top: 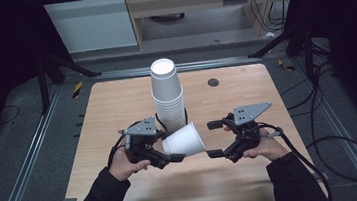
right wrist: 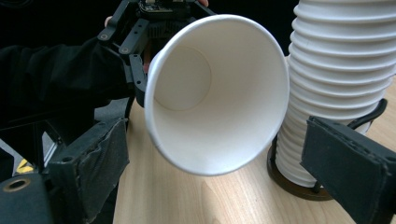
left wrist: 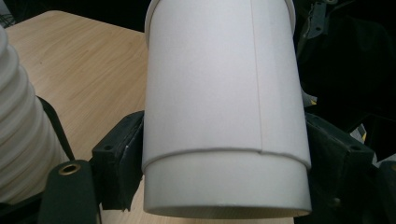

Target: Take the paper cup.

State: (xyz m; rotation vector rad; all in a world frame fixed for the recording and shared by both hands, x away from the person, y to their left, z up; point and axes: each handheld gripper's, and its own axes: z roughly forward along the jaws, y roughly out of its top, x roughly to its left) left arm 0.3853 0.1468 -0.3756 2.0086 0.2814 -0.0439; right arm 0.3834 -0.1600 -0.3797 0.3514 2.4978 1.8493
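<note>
A single white paper cup [top: 185,141] lies on its side above the table, and my left gripper [top: 170,145] is shut on its base end. In the left gripper view both black pads [left wrist: 119,161] press the cup [left wrist: 224,116] from either side. The cup's open mouth [right wrist: 215,93] faces my right gripper [top: 214,139], which stands open just off the rim, one pad [right wrist: 93,163] to each side and neither touching it. A tall stack of white cups [top: 168,94] stands upright just behind the held cup.
The stack [right wrist: 336,70] sits in a black ring holder [right wrist: 299,186] on the wooden table [top: 116,102]. A small dark round grommet [top: 213,82] is set in the tabletop at the back right. Dark floor and metal rails surround the table.
</note>
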